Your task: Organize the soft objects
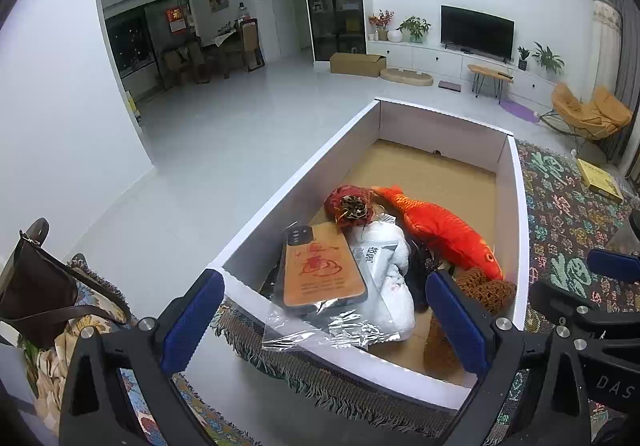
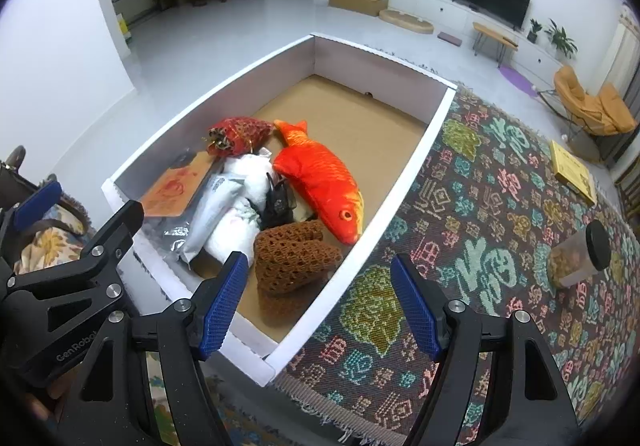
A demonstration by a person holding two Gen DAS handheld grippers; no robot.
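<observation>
At the box's (image 2: 240, 330) near end we find the pile, left to right: a phone case (image 1: 320, 266) in crinkly film, stiff and slippery; a white bundle (image 1: 394, 278), soft; a brown knit (image 2: 294, 258), springy and light; an orange plush fish (image 2: 320, 174), limp, best pinched mid-body. Our left gripper (image 1: 324, 322) hangs wide open over the case, holding nothing. Our right gripper (image 2: 320, 302) is equally wide and empty, straddling the box's right wall beside the knit.
</observation>
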